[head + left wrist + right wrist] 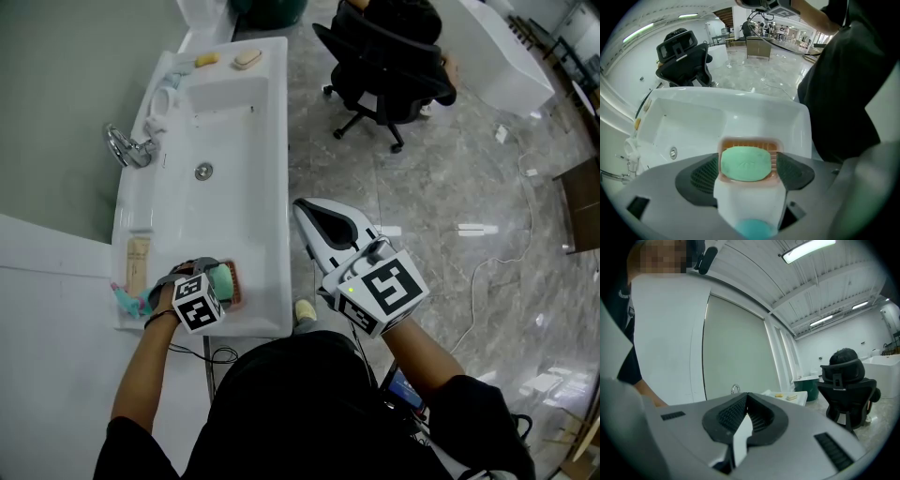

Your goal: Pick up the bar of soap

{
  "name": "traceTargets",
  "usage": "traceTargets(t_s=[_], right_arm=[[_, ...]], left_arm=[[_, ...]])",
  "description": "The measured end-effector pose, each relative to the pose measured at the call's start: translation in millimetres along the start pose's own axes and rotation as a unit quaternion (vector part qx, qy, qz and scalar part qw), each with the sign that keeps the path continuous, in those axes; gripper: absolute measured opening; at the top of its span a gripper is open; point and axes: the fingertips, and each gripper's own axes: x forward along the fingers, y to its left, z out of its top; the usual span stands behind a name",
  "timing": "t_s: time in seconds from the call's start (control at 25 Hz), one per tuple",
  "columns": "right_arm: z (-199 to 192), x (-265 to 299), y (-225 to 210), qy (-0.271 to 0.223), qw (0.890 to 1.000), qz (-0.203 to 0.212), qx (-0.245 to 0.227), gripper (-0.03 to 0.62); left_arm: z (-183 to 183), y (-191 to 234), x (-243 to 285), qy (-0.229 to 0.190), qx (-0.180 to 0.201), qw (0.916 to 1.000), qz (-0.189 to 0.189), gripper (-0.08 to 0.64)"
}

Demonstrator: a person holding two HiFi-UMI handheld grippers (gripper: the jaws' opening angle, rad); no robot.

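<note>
A green bar of soap (pixel 746 163) lies in a pinkish-orange soap dish (pixel 774 149) on the near corner of the white sink (pixel 246 202). My left gripper (pixel 747 158) points steeply down over it, jaws open wide, one on each side of the dish, and the pads (pixel 704 176) stand apart from the soap. In the head view the left gripper (pixel 216 283) covers most of the soap (pixel 224 278). My right gripper (pixel 305 211) is held level to the right of the sink, over the floor. It is shut (pixel 747 397) with nothing in it.
A chrome tap (pixel 127 147) stands on the sink's left side, and the drain (pixel 203 171) is in the basin. Two more soaps (pixel 247 58) lie at the far end. A beige packet (pixel 138 262) lies on the near left ledge. A black office chair (pixel 384 66) stands on the marble floor.
</note>
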Motion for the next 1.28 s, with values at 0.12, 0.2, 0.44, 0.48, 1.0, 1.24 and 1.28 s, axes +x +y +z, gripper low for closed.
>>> traceTargets(t_s=[0.12, 0.2, 0.44, 0.48, 1.0, 1.24, 1.28], right_arm=[[0, 0, 1, -0.001, 1.0, 0.002, 0.0, 0.006], [-1, -1, 2, 0.001, 1.0, 0.002, 0.0, 0.006], [-3, 0, 0, 0.003, 1.0, 0.001, 0.001, 0.006], [-2, 0, 0, 0.003, 1.0, 0.002, 0.001, 0.006], [-2, 6, -5, 0.002, 1.0, -0.001, 0.005, 0.006], [-3, 10, -2, 0.002, 1.0, 0.003, 0.007, 0.006], [-3, 11, -2, 0.002, 1.0, 0.003, 0.007, 0.006]], left_arm=[[-1, 0, 3, 0.002, 0.0, 1.0, -0.003, 0.377], [-1, -1, 5, 0.003, -0.002, 1.0, -0.007, 0.377], [-4, 1, 10, 0.008, -0.001, 0.9999, -0.006, 0.376], [-4, 2, 11, 0.01, 0.001, 0.9999, -0.005, 0.377], [-5, 1, 17, 0.012, 0.001, 0.9999, -0.007, 0.377], [-3, -6, 17, 0.014, 0.008, 0.9994, -0.03, 0.376], [-3, -5, 17, 0.013, 0.01, 0.9994, -0.031, 0.376]])
